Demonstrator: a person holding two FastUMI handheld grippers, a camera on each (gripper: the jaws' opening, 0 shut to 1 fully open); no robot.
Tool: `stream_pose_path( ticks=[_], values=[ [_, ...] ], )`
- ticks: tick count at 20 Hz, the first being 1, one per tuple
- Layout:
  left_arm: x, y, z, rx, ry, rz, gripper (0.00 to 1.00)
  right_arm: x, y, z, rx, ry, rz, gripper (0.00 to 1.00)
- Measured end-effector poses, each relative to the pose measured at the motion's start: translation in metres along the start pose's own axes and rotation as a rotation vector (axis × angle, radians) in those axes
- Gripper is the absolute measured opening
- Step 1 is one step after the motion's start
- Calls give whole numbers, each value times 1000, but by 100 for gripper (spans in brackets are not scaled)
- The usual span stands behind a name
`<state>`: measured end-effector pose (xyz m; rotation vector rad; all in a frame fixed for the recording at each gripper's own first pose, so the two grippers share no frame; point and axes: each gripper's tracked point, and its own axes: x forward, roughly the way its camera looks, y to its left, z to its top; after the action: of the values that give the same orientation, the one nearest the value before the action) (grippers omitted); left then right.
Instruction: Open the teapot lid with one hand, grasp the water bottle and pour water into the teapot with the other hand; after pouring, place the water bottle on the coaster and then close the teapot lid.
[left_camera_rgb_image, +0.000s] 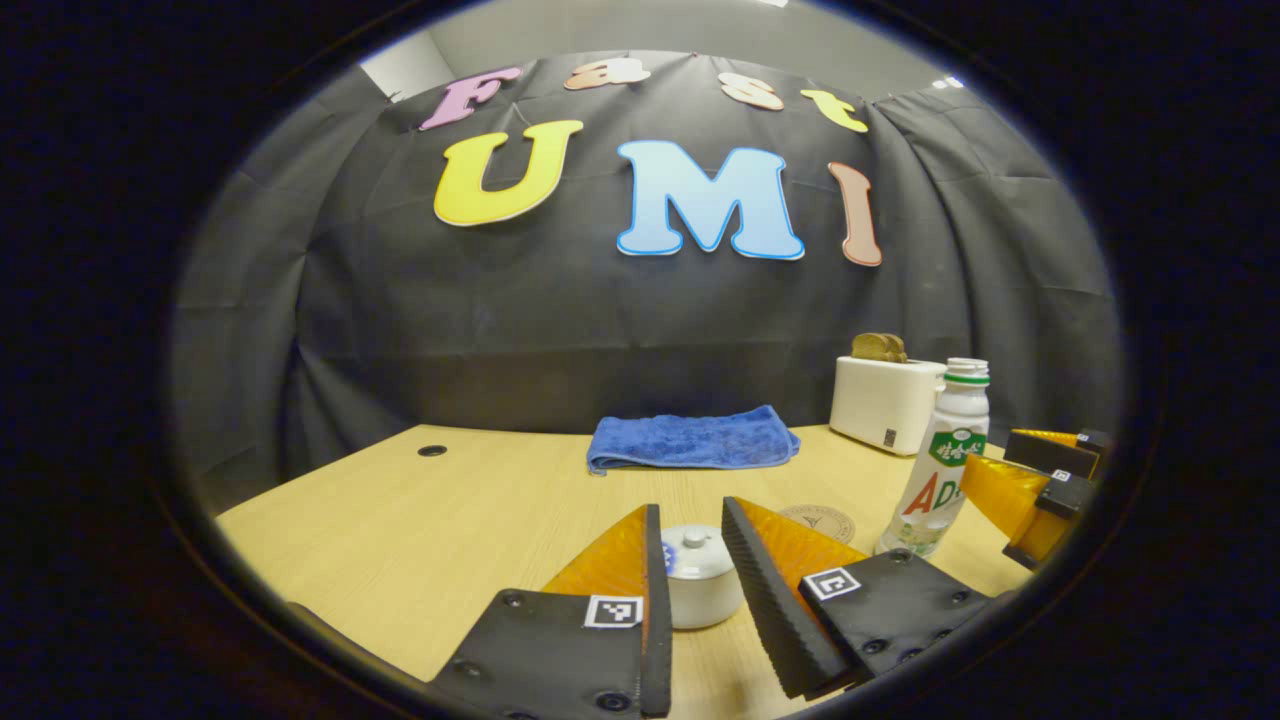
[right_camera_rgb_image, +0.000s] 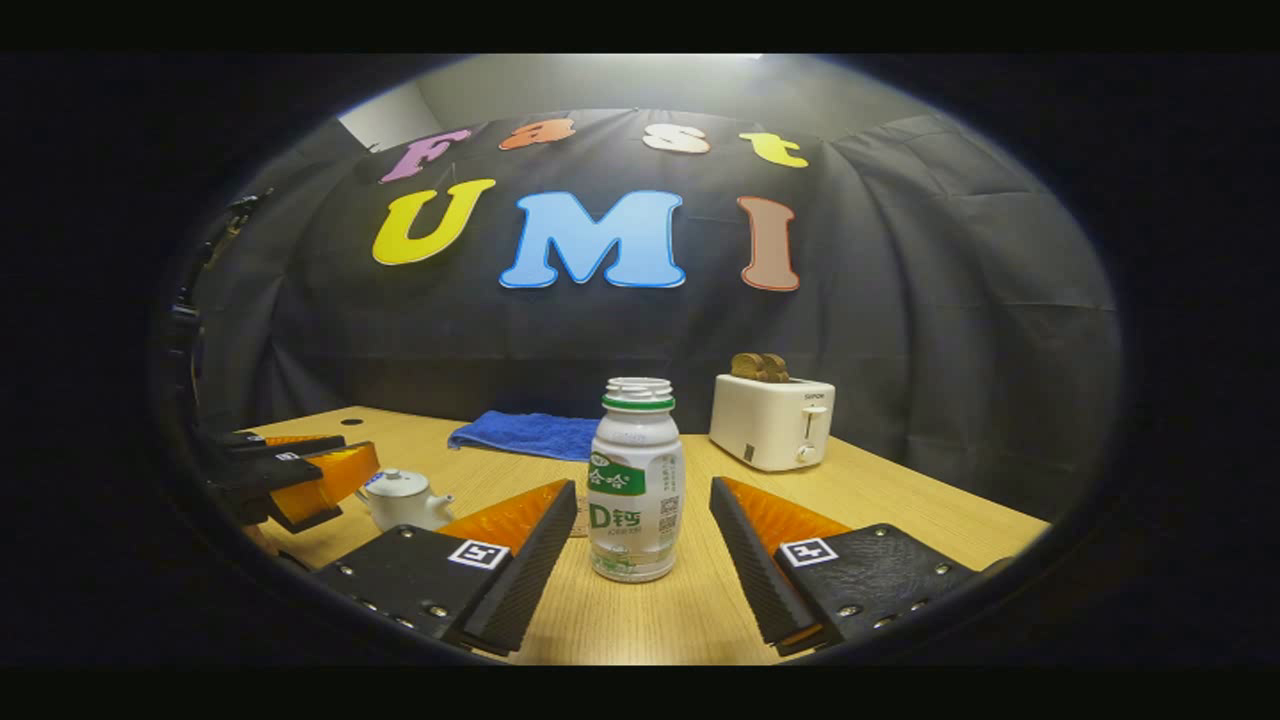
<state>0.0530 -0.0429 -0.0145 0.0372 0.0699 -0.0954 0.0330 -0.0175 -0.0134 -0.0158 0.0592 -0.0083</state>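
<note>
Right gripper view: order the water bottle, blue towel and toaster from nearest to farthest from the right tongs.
1. Water bottle, standing upright between the open right tongs.
2. Toaster, behind and to the right.
3. Blue towel, back left by the wall; close to the toaster's depth, so these two are hard to separate.

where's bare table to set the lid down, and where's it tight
Free: the table left of the teapot, up to the blue towel. Crowded: right of the teapot, where coaster, water bottle and toaster cluster.

Toaster (right_camera_rgb_image: 771, 421) and towel (right_camera_rgb_image: 525, 434) stand back, seemingly clear of bottle (right_camera_rgb_image: 635, 480).
</note>
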Motion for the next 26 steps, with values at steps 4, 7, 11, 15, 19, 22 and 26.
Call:
stream_pose_path(
  ticks=[4,7,11,15,19,22,26],
  values=[
    [21,-5,-4,4,22,-13,44,5,2,-4,9,11,7,83],
    [30,-7,-11,13,40,-7,44,5,3,-6,13,17,13,83],
    [35,-5,-24,17,72,3,43,7,1,-9,14,22,9,83],
    [35,5,-23,20,62,50,100,8,-1,-12,20,29,8,83],
    [33,4,-22,22,57,59,0,7,-1,-11,31,23,9,83],
    [33,4,-22,48,53,75,9,7,-3,-11,25,23,6,83],
    [34,6,-21,44,52,72,12,8,-1,-14,41,41,22,98]
  ],
)
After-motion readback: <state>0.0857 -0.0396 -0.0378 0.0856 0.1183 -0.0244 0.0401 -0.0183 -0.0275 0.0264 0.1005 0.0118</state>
